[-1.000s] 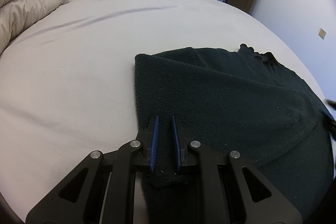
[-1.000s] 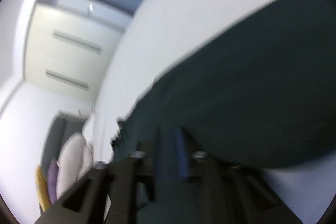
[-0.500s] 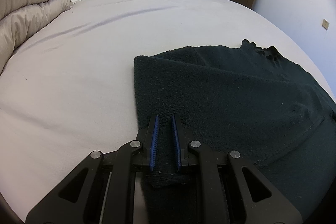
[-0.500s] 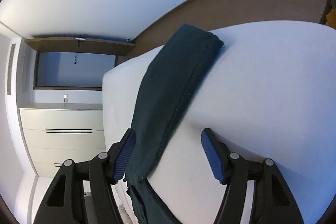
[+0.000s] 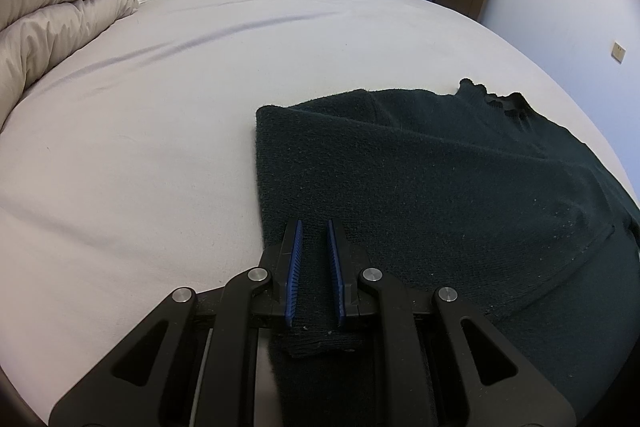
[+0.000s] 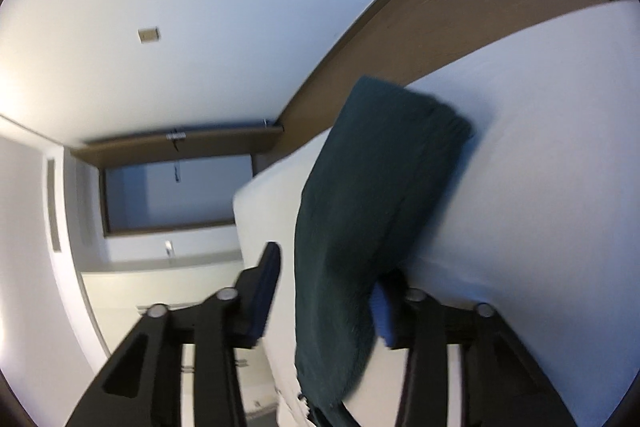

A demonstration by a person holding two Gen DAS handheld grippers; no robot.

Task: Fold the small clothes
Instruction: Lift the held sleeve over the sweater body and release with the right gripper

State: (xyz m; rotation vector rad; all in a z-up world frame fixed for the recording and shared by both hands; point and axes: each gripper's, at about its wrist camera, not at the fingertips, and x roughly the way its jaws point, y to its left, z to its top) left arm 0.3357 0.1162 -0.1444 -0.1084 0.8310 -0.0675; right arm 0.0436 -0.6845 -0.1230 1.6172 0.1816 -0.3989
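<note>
We see the dark sweater (image 5: 440,187) flat on the bed (image 5: 160,147), duvet (image 5: 52,7) far beyond. Our left gripper (image 5: 314,259) clamps its hem; our right gripper (image 6: 324,291), rolled sideways, is closing around its edge.

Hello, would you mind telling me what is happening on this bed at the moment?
A person is folding a dark green sweater on a white bed with two handheld grippers. The left gripper is shut on the sweater's near edge. The right gripper is closing around another part of it, with the pads not yet pressing.
</note>
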